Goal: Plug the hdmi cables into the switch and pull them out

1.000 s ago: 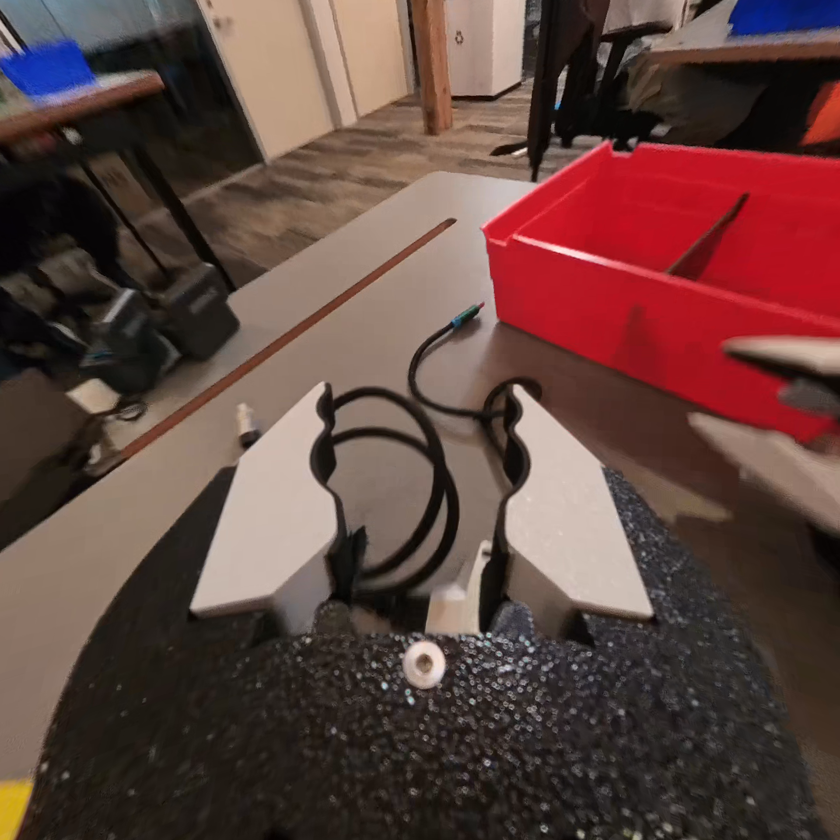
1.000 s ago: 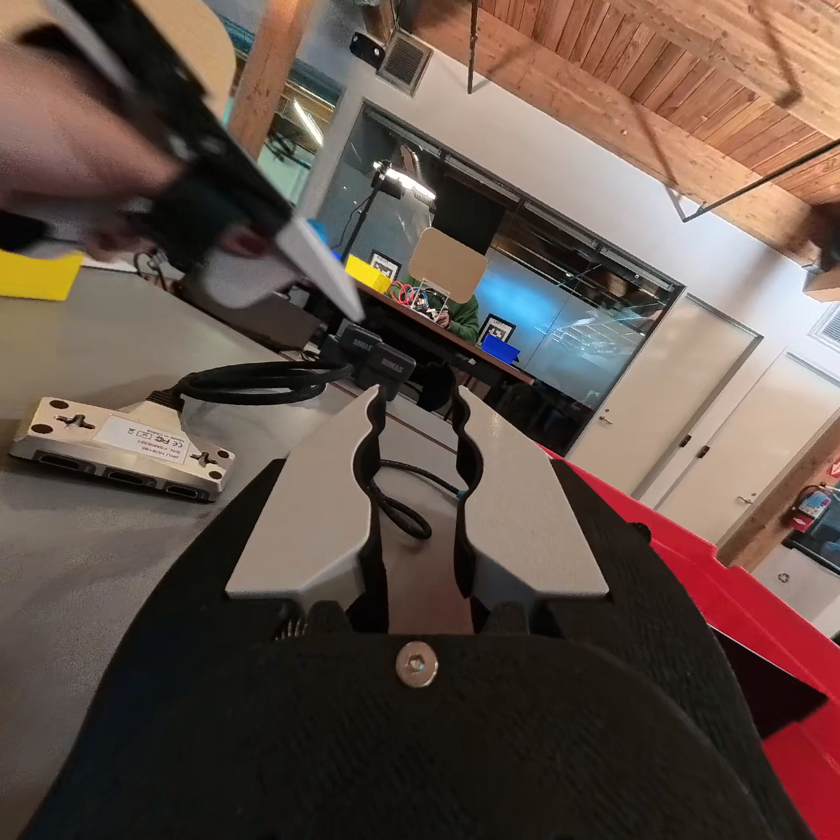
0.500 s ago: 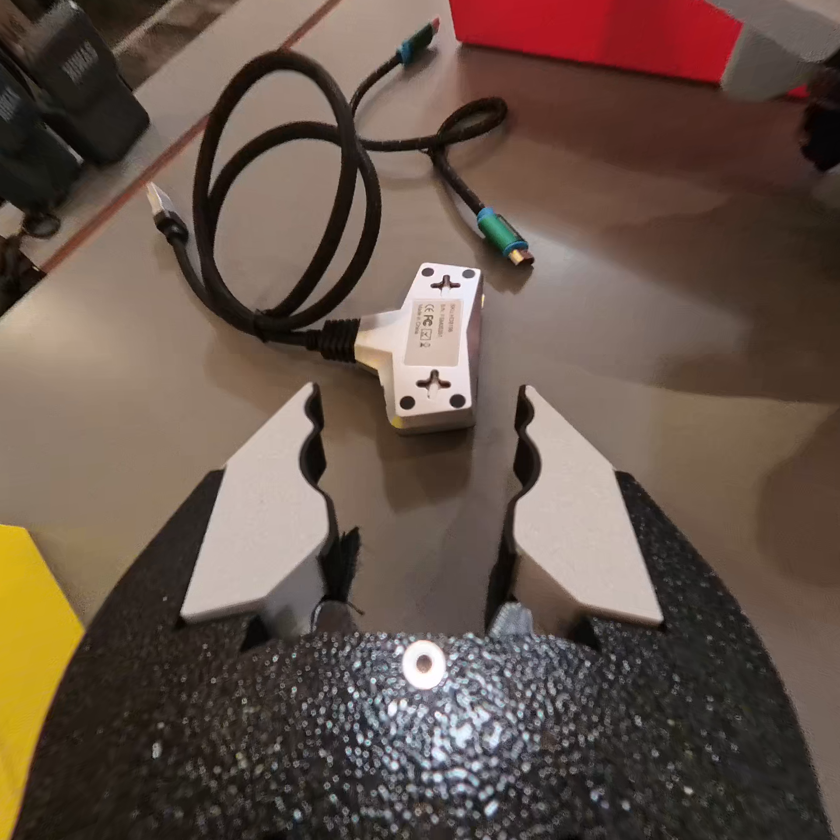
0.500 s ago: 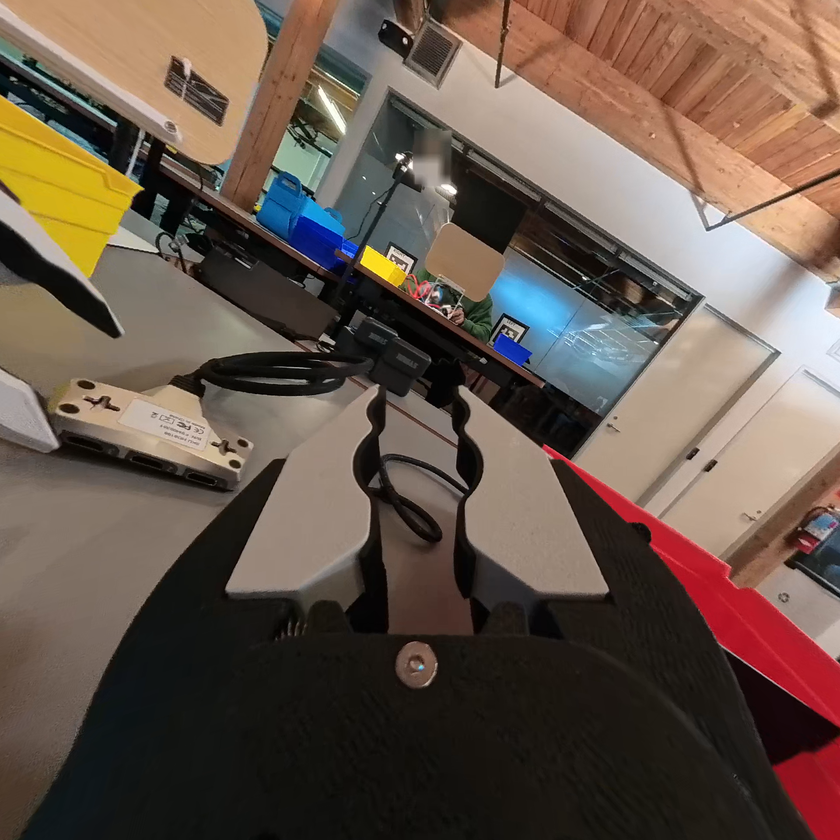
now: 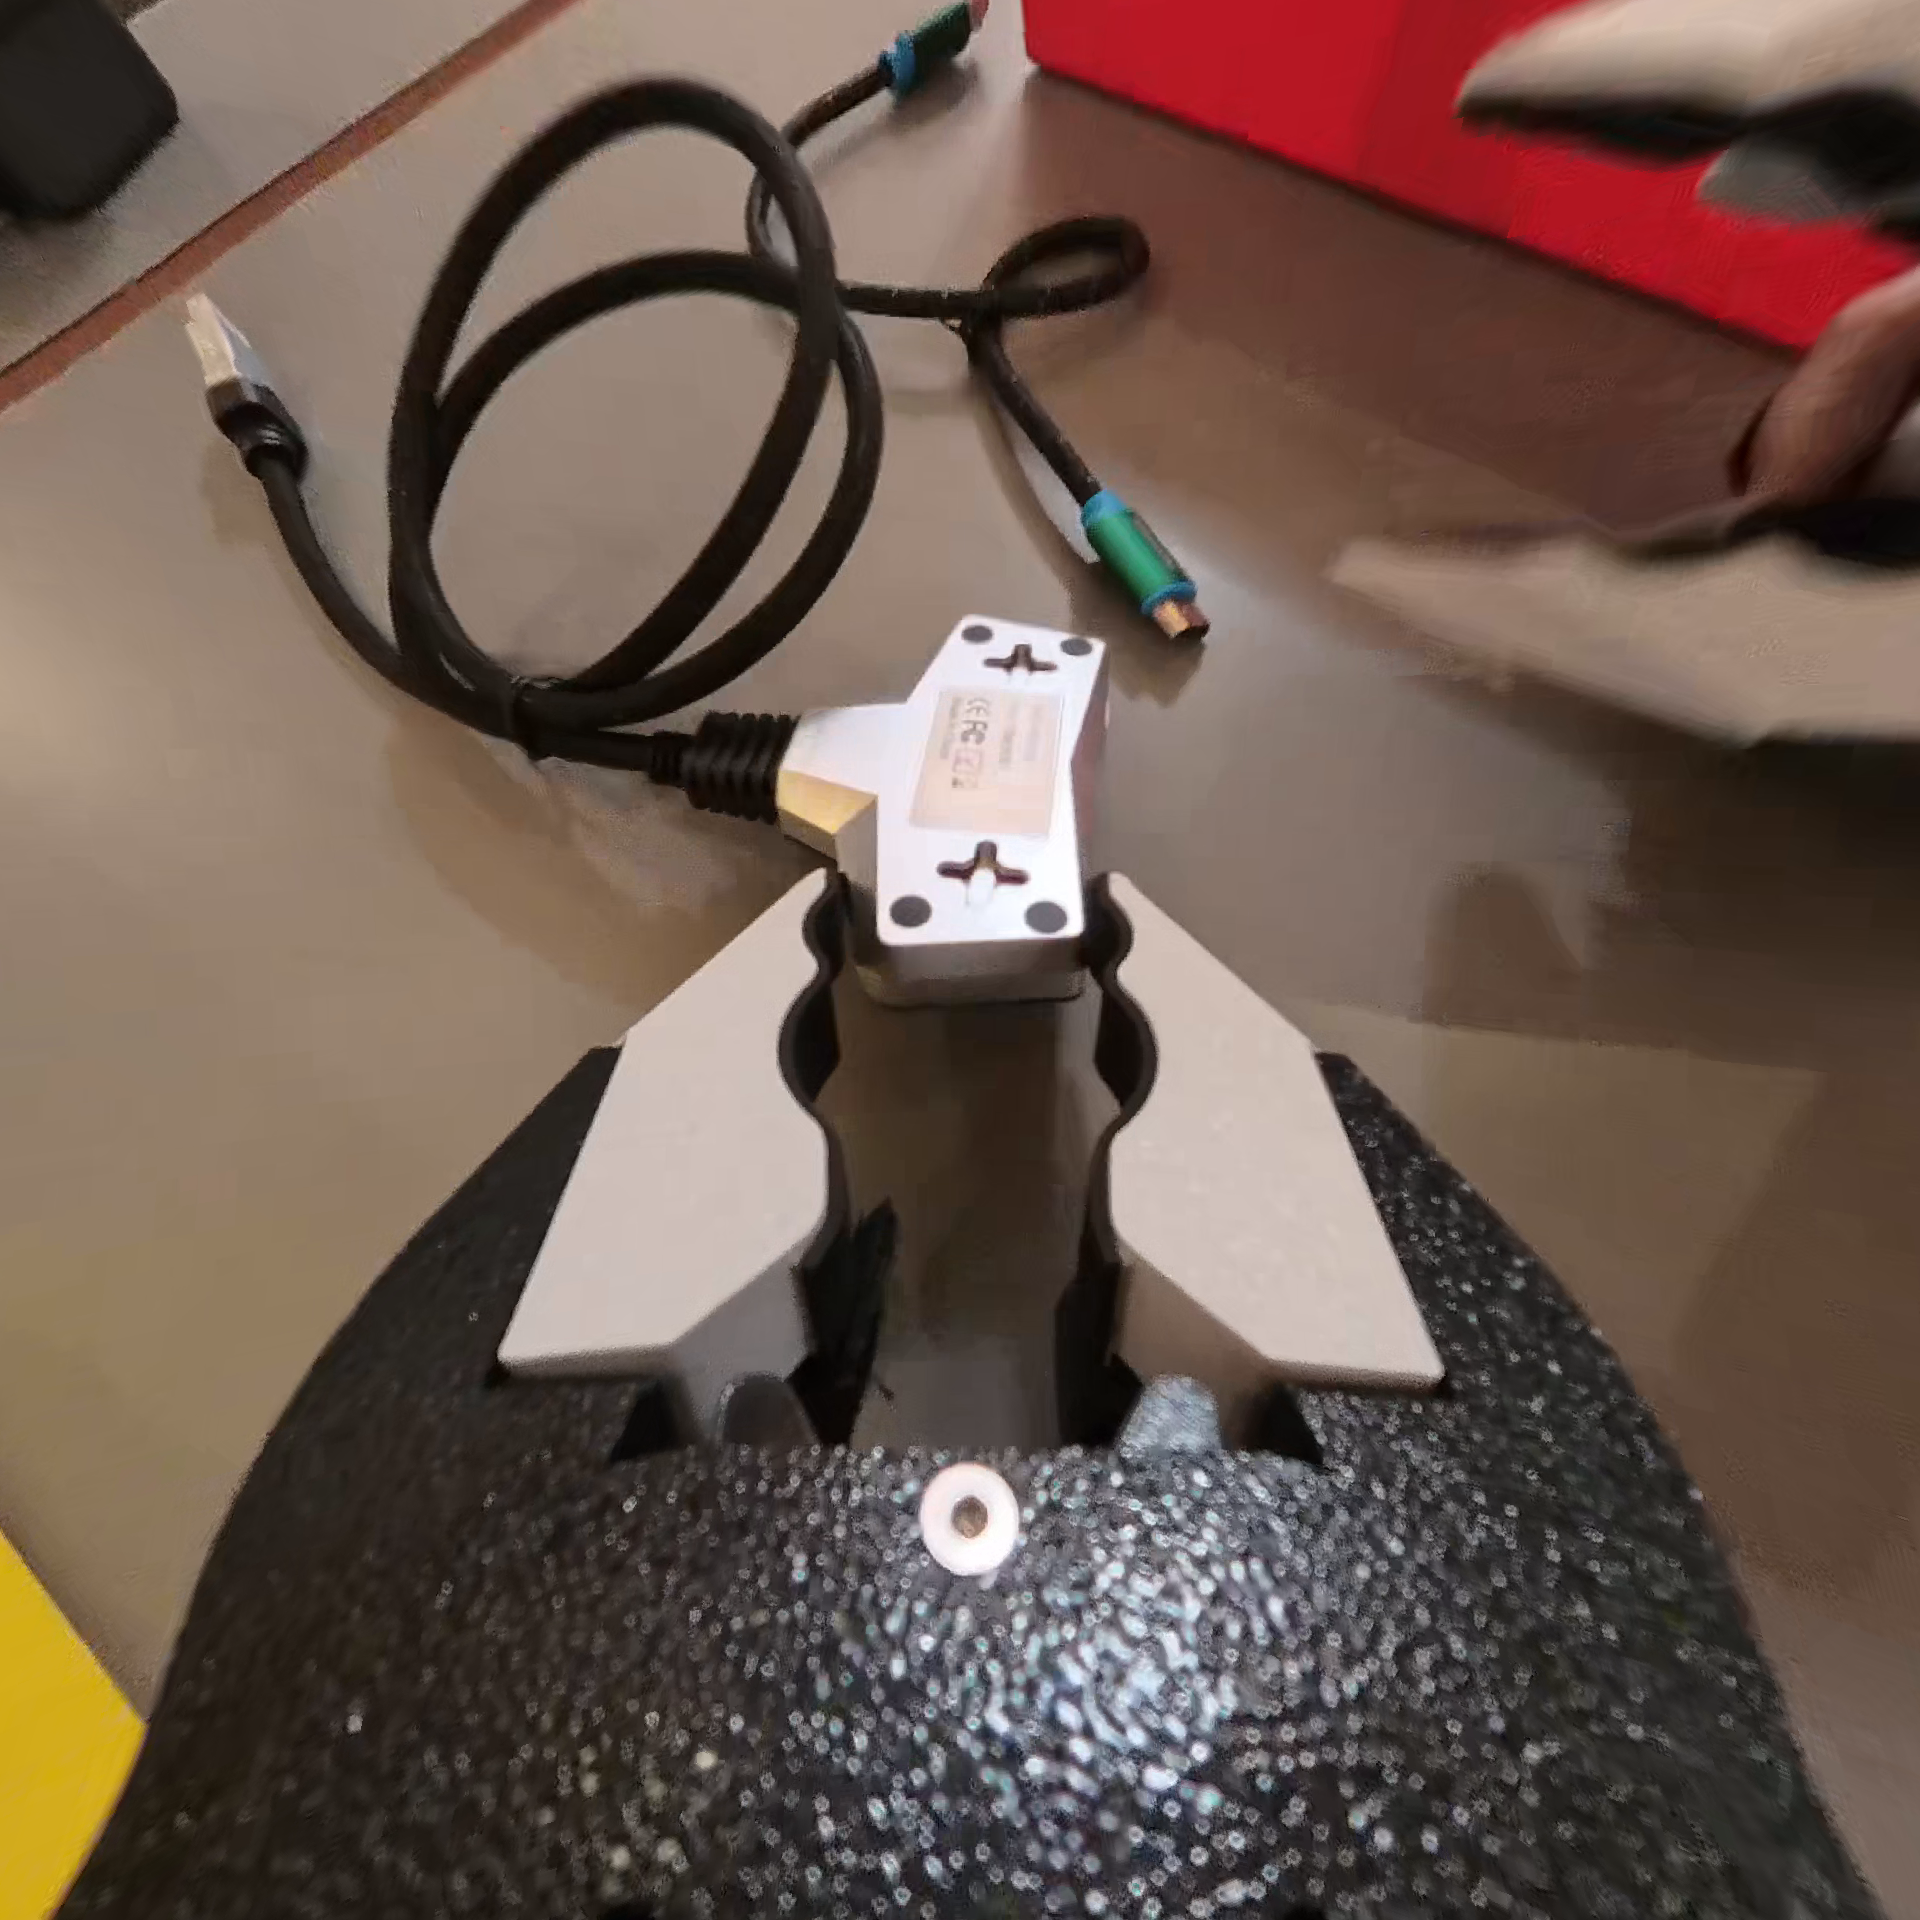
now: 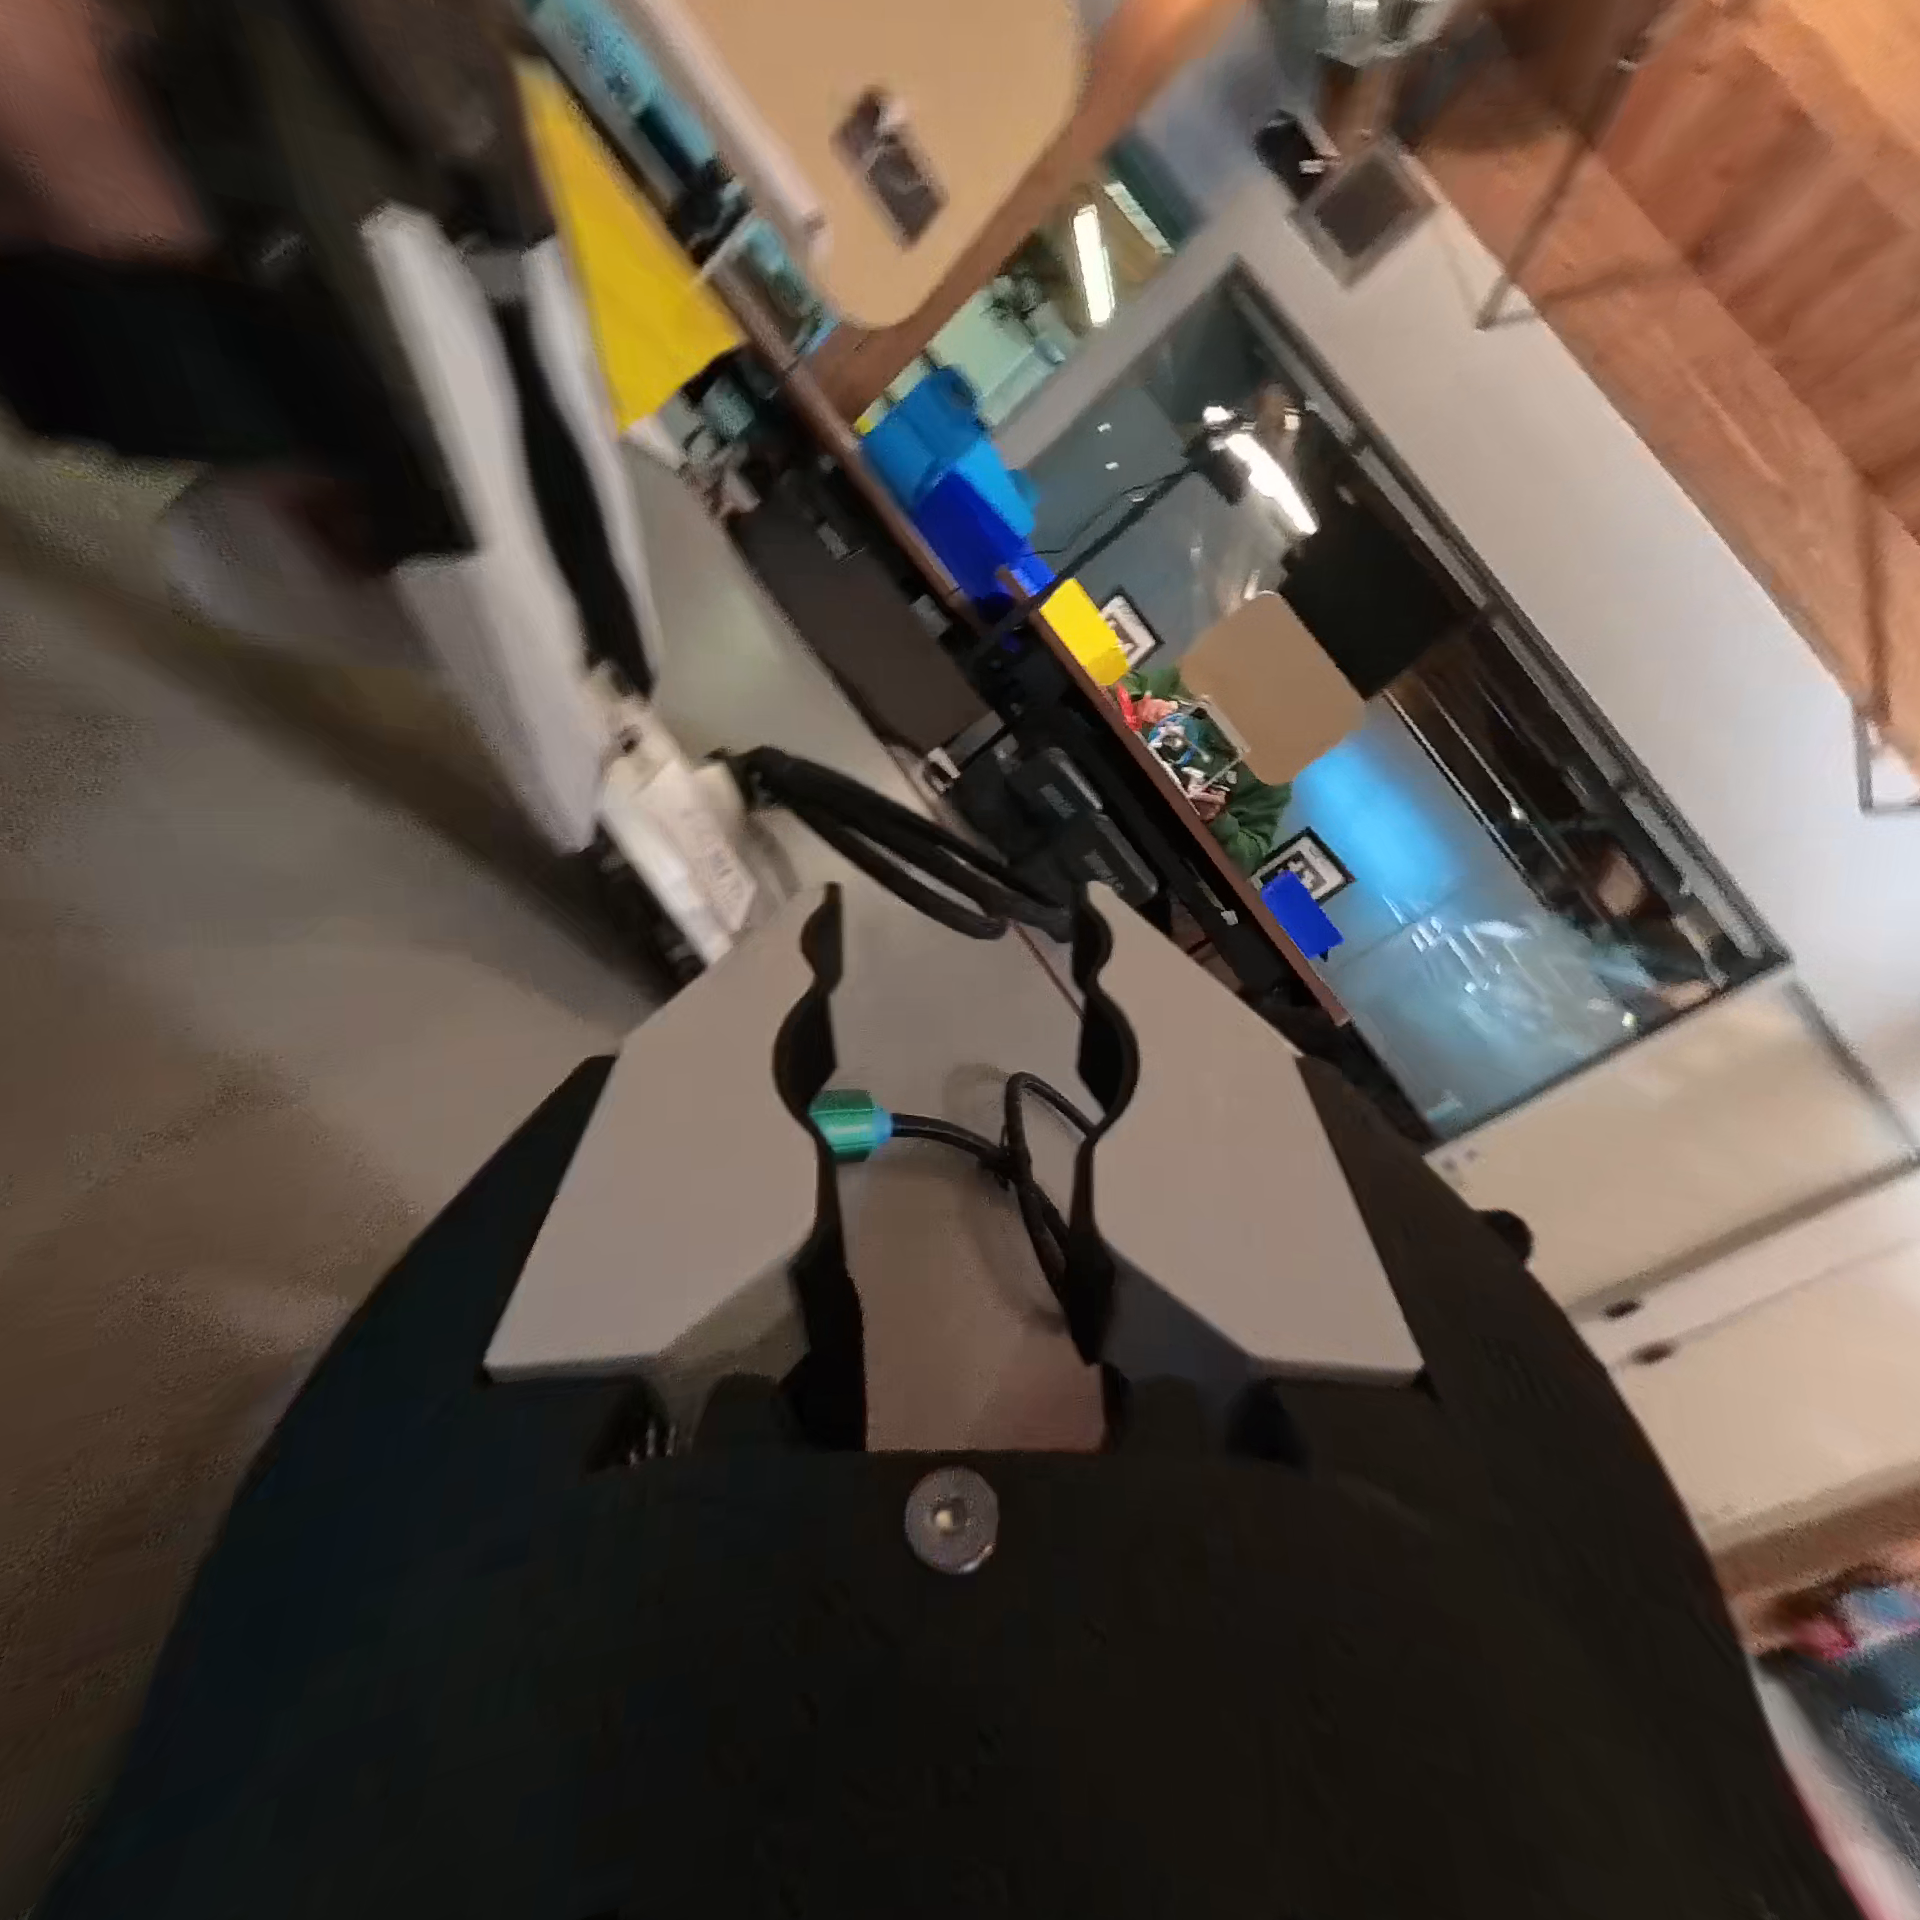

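Observation:
The silver HDMI switch lies underside up on the grey table. Its thick black lead coils to the far left. My left gripper is shut on the switch's near end, with a fingertip pressed against each side. A thin braided HDMI cable lies beyond it, its green plug close to the switch's far right corner. My right gripper is open, rolled sideways and hovers over that green plug, which shows between its fingers. In the left wrist view the right gripper is a blur at the upper right.
A red bin stands at the far right of the table. The cable's other green plug lies beside it. A yellow bin sits at the near left. A person's hand holds the right gripper.
My left gripper dipped toward the table, moved forward and closed on the switch's near end. My right gripper rolled sideways and moved in over the green plug.

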`<control>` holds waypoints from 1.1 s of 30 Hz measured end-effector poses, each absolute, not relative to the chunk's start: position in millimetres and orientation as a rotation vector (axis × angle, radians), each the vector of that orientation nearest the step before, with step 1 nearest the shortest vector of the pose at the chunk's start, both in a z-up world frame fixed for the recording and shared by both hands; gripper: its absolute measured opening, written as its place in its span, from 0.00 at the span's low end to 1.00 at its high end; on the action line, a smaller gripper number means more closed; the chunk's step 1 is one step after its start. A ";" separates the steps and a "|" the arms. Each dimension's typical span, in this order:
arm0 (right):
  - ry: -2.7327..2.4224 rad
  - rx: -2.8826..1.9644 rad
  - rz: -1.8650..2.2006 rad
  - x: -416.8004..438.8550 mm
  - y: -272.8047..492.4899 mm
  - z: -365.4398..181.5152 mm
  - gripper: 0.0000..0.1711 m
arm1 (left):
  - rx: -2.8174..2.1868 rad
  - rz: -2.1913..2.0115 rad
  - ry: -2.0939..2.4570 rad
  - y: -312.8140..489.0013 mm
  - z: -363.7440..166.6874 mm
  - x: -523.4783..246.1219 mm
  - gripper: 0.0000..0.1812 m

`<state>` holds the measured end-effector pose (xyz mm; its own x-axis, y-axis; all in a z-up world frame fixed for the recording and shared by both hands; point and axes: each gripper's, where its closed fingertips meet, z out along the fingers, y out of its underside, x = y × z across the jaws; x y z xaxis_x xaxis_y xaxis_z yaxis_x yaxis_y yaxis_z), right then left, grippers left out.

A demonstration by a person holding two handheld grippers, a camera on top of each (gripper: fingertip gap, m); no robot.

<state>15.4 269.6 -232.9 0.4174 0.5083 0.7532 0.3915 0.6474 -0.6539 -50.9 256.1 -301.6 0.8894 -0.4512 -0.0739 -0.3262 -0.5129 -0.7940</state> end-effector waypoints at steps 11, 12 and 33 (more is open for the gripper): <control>-1.505 -0.726 -0.448 -20.6 268.4 -279.9 0.22 | -2.138 -0.473 0.483 225.6 -266.7 -38.3 0.25; -1.493 -0.727 -0.481 -19.0 271.8 -278.8 0.17 | -2.129 -0.474 0.507 221.6 -264.8 -36.9 0.25; -1.592 -0.786 0.222 -19.4 231.4 -282.7 0.10 | -1.365 0.704 1.551 215.9 -278.5 -27.5 0.32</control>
